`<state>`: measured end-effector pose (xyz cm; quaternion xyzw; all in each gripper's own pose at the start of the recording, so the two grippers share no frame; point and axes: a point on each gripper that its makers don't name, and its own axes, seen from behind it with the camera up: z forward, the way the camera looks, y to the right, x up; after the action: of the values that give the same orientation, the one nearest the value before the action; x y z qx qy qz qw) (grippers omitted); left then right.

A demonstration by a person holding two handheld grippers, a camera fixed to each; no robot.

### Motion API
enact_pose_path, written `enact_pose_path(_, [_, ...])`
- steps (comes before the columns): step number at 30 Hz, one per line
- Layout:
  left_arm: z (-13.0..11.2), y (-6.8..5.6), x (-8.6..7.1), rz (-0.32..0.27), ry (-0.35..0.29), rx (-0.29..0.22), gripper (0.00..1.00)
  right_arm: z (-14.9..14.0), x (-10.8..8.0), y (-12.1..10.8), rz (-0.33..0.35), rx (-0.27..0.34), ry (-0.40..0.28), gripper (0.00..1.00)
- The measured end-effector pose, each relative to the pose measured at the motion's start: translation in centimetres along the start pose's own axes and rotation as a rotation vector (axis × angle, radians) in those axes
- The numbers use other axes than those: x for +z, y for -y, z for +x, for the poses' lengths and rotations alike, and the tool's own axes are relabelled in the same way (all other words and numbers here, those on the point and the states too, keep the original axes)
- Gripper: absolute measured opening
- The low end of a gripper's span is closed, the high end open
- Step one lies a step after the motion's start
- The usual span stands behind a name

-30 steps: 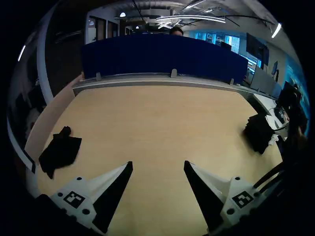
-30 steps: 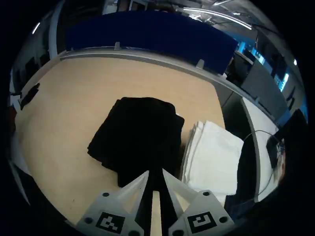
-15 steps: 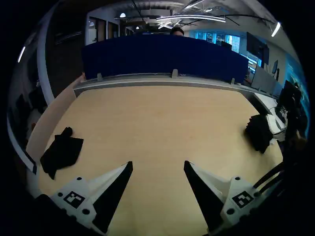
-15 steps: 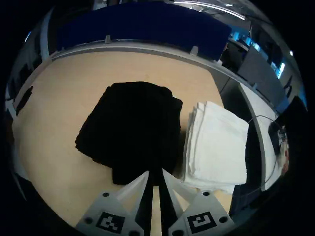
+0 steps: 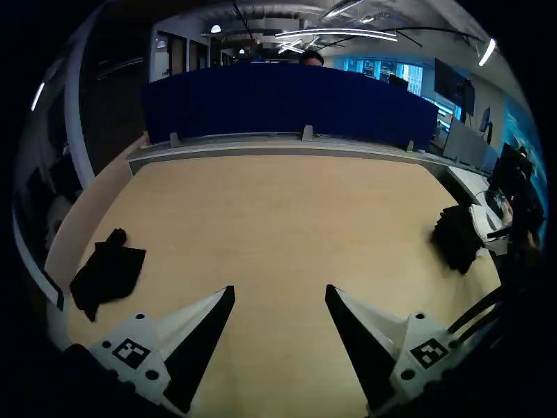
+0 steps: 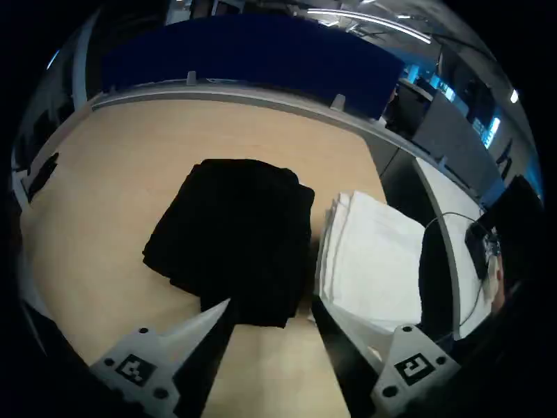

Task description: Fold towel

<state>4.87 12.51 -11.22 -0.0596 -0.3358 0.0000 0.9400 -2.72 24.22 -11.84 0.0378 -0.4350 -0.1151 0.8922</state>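
Right gripper (image 6: 270,306): fingers spread wide, empty; near edge of the folded black towel stack (image 6: 233,233) sits between the tips.
Left gripper (image 5: 278,289): fingers wide apart, empty, over the light wooden tabletop (image 5: 278,209).
Beside stack: folded white towel pile (image 6: 376,265), on its right.
Table's left edge: small crumpled black cloth (image 5: 104,275).
Rear: blue fabric partition (image 5: 285,97).

light wood table (image 5: 278,216) fills the middle of both views. grey rail (image 5: 278,143) runs along its far edge, small grey brackets (image 5: 307,131) on it. dark blue partition (image 5: 278,97) stands upright just behind the rail. top of a person's head (image 5: 311,57) above the partition. long ceiling light strips (image 5: 334,32) overhead. dark wall screen (image 5: 452,83) far right. right gripper view: white desk (image 6: 437,191) beside the table, thin cable (image 6: 452,215) looping over it.
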Motion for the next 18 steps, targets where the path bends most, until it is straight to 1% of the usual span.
enact_pose_path(2, [0.1, 0.0, 0.0, -0.002, -0.003, -0.001, 0.97, 0.2, -0.1, 0.3, 0.002, -0.002, -0.008, 1.0])
enact_pose_path(6, [0.3, 0.2, 0.1, -0.003, -0.011, -0.001, 0.97, 0.9, -0.3, 1.1, 0.005, -0.002, -0.024, 1.0])
enact_pose_path(10, [0.6, 0.6, 0.0, 0.0, -0.023, 0.001, 0.96, 2.3, -0.7, 2.3, 0.014, 0.007, -0.06, 1.0])
enact_pose_path(13, [0.9, 0.9, 0.0, 0.0, -0.034, -0.001, 0.97, 3.9, -1.2, 3.7, 0.034, 0.019, -0.103, 1.0])
enact_pose_path(18, [1.4, 1.5, 0.0, 0.004, -0.056, -0.002, 0.97, 7.5, -2.5, 7.1, 0.077, 0.042, -0.207, 1.0])
